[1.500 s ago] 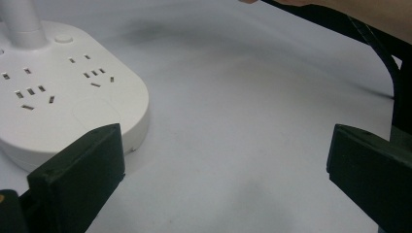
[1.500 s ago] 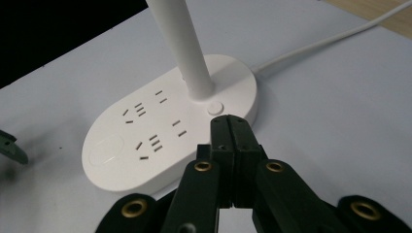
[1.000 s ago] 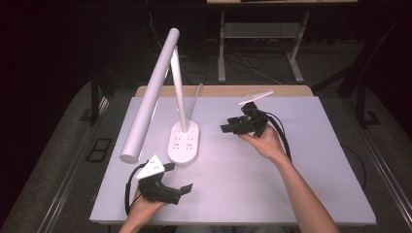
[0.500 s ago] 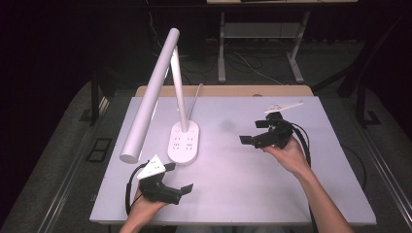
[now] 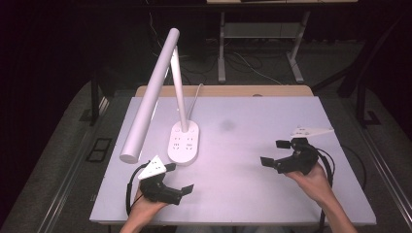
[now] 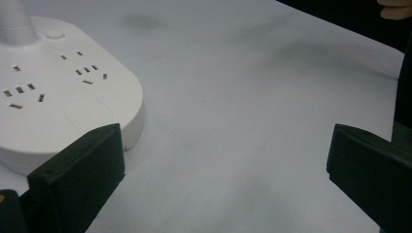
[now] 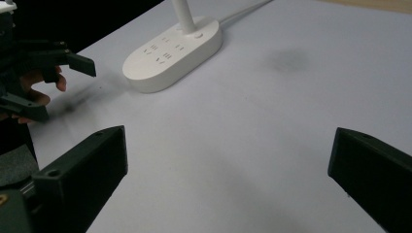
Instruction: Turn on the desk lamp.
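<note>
You are holding two grippers over a white table (image 5: 252, 194), one in each hand. Your left gripper (image 5: 179, 178) sits at the near left, just in front of the lamp base (image 5: 184, 142), its two jaws spread wide with nothing between them. Your right gripper (image 5: 275, 152) is at the near right, well apart from the lamp, jaws also spread wide and empty, pointing toward the left. One white desk lamp (image 5: 150, 94) stands at the left-centre of the table: an oval base, one upright stem and one long tube head slanting down toward the left edge. The base carries two clusters of socket slots and one round button (image 6: 55, 35) beside the stem. One white cable (image 5: 198, 91) runs from the base to the far edge.
</note>
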Demonstrator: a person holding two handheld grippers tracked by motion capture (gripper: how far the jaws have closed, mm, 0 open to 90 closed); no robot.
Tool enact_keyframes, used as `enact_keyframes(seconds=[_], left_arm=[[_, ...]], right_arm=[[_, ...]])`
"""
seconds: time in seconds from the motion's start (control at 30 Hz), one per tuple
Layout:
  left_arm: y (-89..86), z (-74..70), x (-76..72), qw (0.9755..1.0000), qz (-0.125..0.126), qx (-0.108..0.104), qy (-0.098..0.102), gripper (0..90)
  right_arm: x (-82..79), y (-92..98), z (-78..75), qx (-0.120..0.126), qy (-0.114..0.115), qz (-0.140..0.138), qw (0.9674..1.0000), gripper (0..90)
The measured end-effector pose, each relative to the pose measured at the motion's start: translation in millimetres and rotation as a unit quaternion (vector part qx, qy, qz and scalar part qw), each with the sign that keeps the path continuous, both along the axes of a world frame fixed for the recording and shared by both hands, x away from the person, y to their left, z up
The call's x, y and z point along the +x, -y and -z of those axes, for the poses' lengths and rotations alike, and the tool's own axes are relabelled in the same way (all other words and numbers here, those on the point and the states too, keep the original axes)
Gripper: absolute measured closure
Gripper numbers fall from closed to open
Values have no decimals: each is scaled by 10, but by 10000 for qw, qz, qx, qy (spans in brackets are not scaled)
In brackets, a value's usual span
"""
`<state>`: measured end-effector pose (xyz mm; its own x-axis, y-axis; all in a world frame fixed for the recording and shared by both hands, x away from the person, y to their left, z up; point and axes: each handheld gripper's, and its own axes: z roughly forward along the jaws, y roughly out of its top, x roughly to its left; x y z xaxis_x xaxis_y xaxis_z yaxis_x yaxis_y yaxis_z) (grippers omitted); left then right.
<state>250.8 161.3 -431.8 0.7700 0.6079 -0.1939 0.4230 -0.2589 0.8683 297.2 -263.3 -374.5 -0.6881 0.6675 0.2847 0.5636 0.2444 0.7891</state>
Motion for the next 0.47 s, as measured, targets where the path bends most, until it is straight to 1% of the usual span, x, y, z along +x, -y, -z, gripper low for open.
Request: enact_keyframes(seconds=[0.03, 0.33, 0.37, 0.4, 0.43, 0.47], left_arm=[[-3, -2, 1, 10000, 8, 26, 9, 0], [5, -1, -8, 10000, 0, 21, -3, 0], [6, 0, -6, 10000, 5, 28, -4, 0], [8, 2, -4, 10000, 6, 28, -1, 0], [10, 2, -1, 10000, 18, 33, 5, 0], [11, 0, 0, 10000, 21, 42, 5, 0]], right_arm=[[-39, 27, 24, 9, 4, 15, 10000, 6], [-358, 198, 230, 131, -49, 269, 9995, 6], [-382, 213, 260, 115, -25, 308, 9995, 6], [-402, 226, 284, 117, -33, 326, 9994, 6], [-417, 239, 298, 131, -91, 330, 9993, 6], [-423, 250, 308, 129, -81, 332, 9993, 6]])
